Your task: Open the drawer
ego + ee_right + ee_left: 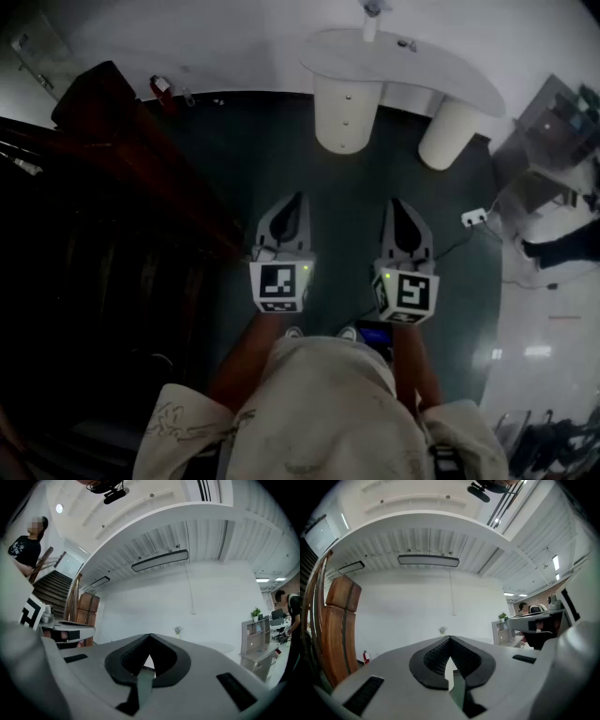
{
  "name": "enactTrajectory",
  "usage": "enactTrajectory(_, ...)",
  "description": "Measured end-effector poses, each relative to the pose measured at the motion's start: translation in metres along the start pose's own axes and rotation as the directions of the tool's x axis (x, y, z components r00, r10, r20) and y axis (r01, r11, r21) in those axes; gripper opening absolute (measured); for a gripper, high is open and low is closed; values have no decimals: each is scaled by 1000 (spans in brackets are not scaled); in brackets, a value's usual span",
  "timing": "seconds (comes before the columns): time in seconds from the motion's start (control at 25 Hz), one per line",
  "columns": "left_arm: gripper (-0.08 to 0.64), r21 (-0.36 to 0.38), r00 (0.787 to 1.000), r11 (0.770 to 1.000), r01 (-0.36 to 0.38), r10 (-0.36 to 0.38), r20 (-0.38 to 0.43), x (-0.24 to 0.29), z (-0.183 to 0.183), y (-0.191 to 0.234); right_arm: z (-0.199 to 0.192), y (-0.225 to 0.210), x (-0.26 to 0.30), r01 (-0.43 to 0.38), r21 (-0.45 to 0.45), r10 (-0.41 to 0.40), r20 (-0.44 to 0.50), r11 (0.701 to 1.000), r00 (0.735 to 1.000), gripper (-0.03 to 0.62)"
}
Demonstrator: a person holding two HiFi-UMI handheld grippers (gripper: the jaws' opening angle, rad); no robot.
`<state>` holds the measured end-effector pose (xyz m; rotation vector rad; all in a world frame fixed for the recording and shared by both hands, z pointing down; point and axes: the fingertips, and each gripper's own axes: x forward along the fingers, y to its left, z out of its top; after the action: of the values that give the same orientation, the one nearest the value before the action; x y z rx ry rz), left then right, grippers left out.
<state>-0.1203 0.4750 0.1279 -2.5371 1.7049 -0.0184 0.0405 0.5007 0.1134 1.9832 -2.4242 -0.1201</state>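
Note:
No drawer shows in any view. In the head view my left gripper (298, 199) and my right gripper (395, 202) are held side by side over a dark floor, both pointing level toward a white wall. Each is shut, with its black tips meeting and nothing between them. The left gripper view has the closed tips (450, 638) aimed at the wall, and the right gripper view shows the same (150, 635). A white table (403, 66) on two round legs stands ahead of both grippers.
A dark wooden staircase and railing (141, 159) run along the left. A red fire extinguisher (161, 86) stands by the wall. A white power strip (474, 217) with a cable lies on the floor at right. A person (287, 609) stands by shelves (255, 637) at far right.

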Motion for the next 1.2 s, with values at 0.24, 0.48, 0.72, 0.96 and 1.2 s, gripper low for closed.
enactTrajectory(0.24,2,1,1000,1000,-18,18,12,3,5,-9,1,-11,0,-14,-19,14,10,1000,1000,3)
enactTrajectory(0.48,2,14,999,999,-35,34,4,11,4,-26,-4,-30,-1,-27,-20,28,7,999,1000,3)
enactTrajectory(0.72,2,16,999,999,-46,46,-4,24,4,-56,-7,-58,0,-38,24,38,20,999,999,4)
enactTrajectory(0.96,2,6,998,999,-54,54,-17,36,-1,-87,-17,-83,0,-69,27,69,14,997,998,5)
enactTrajectory(1.2,2,14,997,998,-59,60,-41,48,-8,-93,-28,-96,9,-66,49,67,-12,997,998,3)
